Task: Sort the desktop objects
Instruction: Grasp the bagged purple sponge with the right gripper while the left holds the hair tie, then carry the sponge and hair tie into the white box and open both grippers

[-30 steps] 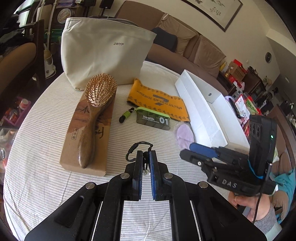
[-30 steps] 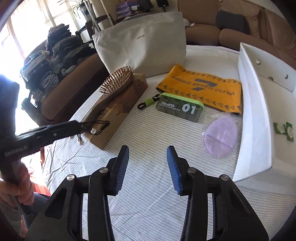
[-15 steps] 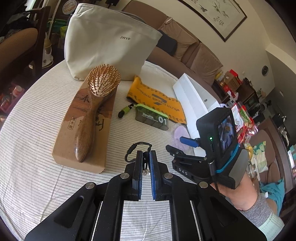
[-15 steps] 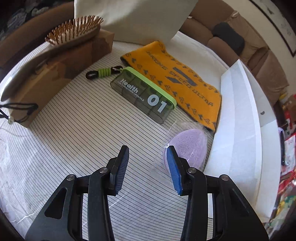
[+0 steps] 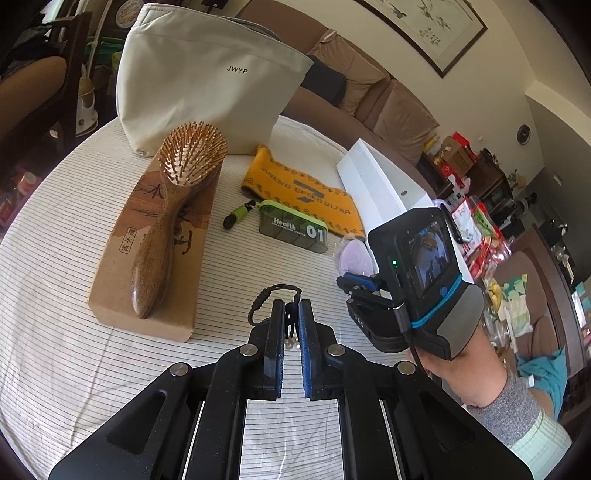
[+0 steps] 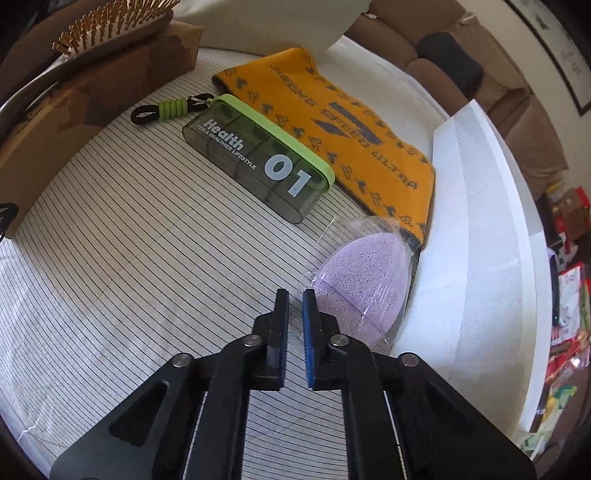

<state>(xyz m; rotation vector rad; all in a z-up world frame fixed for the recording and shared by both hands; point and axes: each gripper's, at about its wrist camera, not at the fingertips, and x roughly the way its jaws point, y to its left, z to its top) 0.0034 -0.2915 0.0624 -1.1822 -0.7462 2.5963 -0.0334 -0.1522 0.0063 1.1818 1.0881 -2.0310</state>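
A home living room, plainly. A brown sofa [image 5: 373, 96] with loose cushions curves along the far wall, and a framed ink painting [image 5: 428, 29] hangs above it. A round table [image 5: 55, 229] under a striped cloth fills the foreground, strewn with personal bits: a wooden hairbrush [image 5: 173, 206] on its box, a canvas tote [image 5: 207, 81]. Off to the right, a dark wooden cabinet [image 5: 491, 184] crowded with boxes and bright snack packets [image 5: 480, 236], and a small round clock [image 5: 523, 133] on the wall.
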